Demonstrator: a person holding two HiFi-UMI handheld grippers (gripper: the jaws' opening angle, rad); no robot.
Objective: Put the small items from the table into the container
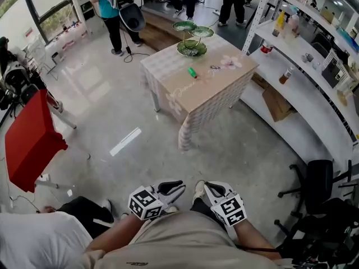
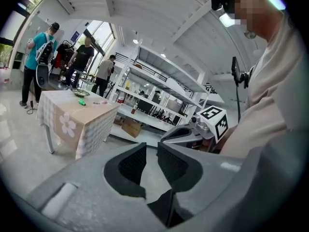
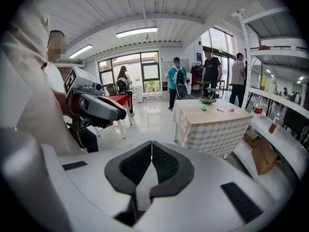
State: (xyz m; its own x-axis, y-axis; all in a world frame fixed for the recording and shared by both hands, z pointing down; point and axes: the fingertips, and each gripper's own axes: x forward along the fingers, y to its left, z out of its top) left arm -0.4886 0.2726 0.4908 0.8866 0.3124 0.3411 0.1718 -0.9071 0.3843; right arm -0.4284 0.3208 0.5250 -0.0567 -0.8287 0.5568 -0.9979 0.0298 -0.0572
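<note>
The right gripper's jaws are shut on nothing, and the left gripper's stand slightly apart, also empty; both are well short of the tabletop. On it lie three small items: one green stick, one dark piece and one pink bit, near one green tiered dish. All look light and rigid, so pinch the stick across its middle.
</note>
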